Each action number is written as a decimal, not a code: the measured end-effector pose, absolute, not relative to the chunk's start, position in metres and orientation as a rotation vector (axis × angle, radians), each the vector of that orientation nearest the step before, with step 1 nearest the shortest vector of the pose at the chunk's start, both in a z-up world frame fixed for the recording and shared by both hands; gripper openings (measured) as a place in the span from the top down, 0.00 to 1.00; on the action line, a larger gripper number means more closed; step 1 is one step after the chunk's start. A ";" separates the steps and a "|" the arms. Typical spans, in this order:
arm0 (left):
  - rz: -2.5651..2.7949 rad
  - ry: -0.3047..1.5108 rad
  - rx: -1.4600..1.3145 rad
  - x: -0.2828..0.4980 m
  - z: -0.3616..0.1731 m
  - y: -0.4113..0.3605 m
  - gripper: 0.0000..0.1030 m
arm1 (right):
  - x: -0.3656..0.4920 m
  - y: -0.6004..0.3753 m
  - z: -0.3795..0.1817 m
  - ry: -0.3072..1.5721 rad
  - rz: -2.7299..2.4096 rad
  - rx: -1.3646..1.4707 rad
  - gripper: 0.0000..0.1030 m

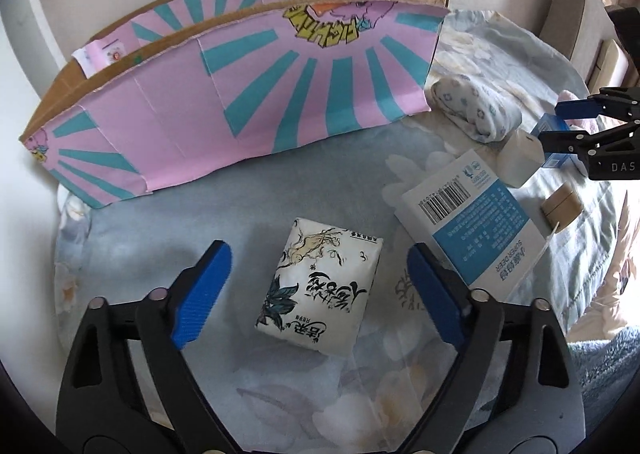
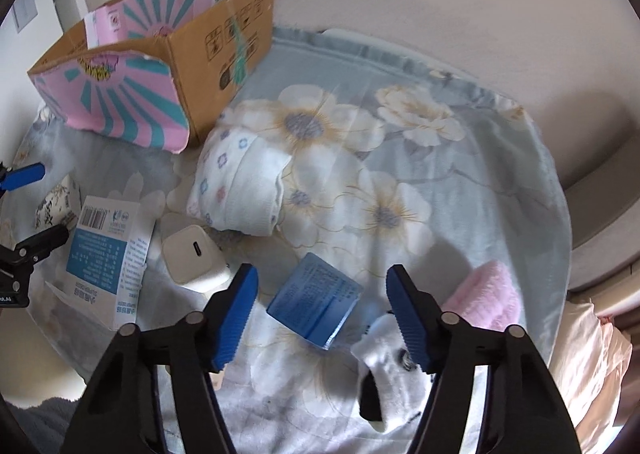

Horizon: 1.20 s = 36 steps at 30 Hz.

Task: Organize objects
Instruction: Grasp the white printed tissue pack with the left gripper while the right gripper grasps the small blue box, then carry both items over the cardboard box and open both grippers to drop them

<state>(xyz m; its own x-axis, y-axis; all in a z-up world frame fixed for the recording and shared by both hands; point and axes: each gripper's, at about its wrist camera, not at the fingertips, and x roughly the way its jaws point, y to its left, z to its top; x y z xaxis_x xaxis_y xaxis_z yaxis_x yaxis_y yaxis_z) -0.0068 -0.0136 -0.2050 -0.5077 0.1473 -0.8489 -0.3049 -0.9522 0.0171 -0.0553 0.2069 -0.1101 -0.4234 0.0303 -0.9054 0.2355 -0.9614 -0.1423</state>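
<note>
Squarely between open left tongs [image 1: 318, 286]: white ink-painted tissue pack [image 1: 320, 286]

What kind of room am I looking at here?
Most likely a bedroom: the items lie on a floral bedsheet, with a rolled cloth, a pink towel and a cardboard box against the wall.

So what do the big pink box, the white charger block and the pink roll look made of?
Big pink box: corrugated cardboard with a printed pink paper lining, going by its raw brown edges and outer wall. White charger block: smooth matte plastic, probably. Pink roll: fuzzy, towel-like fabric, likely terry or fleece.
</note>
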 end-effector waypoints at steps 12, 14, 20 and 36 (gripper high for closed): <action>2.470 0.291 -1.402 -0.012 -0.212 -0.006 0.54 | -0.063 0.214 -0.122 0.302 -2.466 1.657 0.56; 2.467 0.295 -1.402 -0.014 -0.212 -0.005 0.55 | -0.063 0.215 -0.123 0.302 -2.463 1.649 0.57; 2.476 0.291 -1.408 -0.014 -0.205 -0.007 0.56 | -0.062 0.220 -0.123 0.267 -2.463 1.653 0.57; 2.657 0.069 -1.376 -0.032 -0.122 -0.016 0.56 | -0.078 0.237 -0.065 0.293 -2.430 1.508 0.57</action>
